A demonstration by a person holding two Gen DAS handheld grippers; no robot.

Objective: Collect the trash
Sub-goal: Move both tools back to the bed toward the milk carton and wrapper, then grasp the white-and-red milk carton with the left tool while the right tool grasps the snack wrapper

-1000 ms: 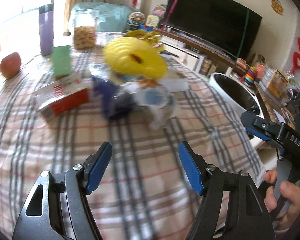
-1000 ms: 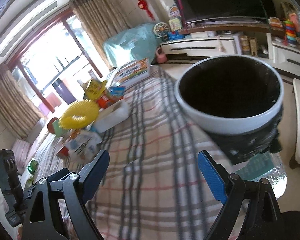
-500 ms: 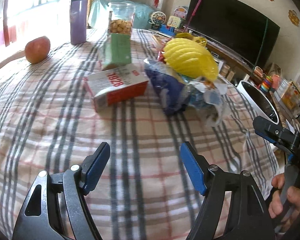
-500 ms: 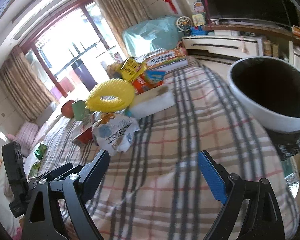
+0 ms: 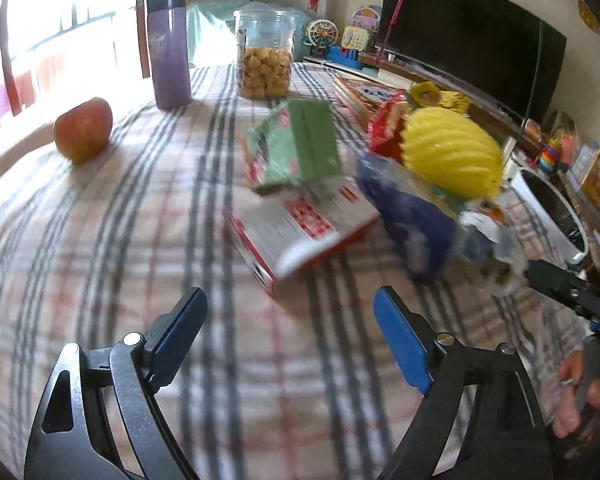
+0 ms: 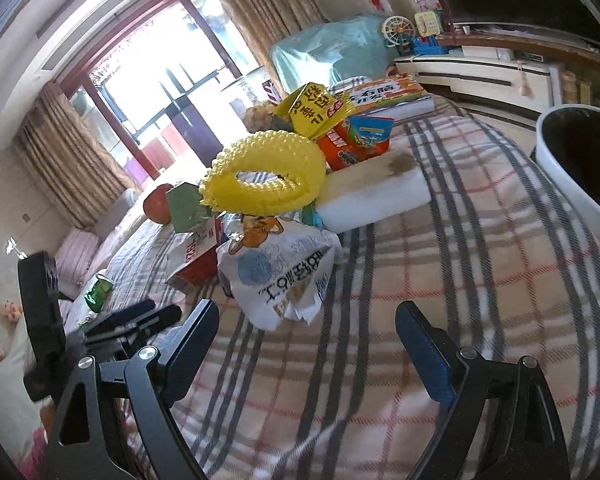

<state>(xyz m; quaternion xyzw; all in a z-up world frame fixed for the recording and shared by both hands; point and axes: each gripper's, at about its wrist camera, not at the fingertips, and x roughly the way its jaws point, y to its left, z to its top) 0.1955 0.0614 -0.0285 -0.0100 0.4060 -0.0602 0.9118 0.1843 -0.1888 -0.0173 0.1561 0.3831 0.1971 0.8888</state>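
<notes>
Trash lies in a heap on the plaid tablecloth: a red-and-white carton, a green carton, a dark blue bag and a white printed wrapper, with a yellow knobbly ring on top. My left gripper hovers just short of the red-and-white carton, its jaws opening with nothing between them. My right gripper is open and empty, close in front of the white wrapper. A white bin with a dark inside stands at the table's right edge.
An apple, a purple flask and a clear jar of snacks stand at the far side of the table. A white foam block and orange and yellow packets lie behind the heap. A TV fills the back wall.
Both grippers have swung left, away from the bin and toward the trash heap, which is now closer. The left jaws stand wider than before.
</notes>
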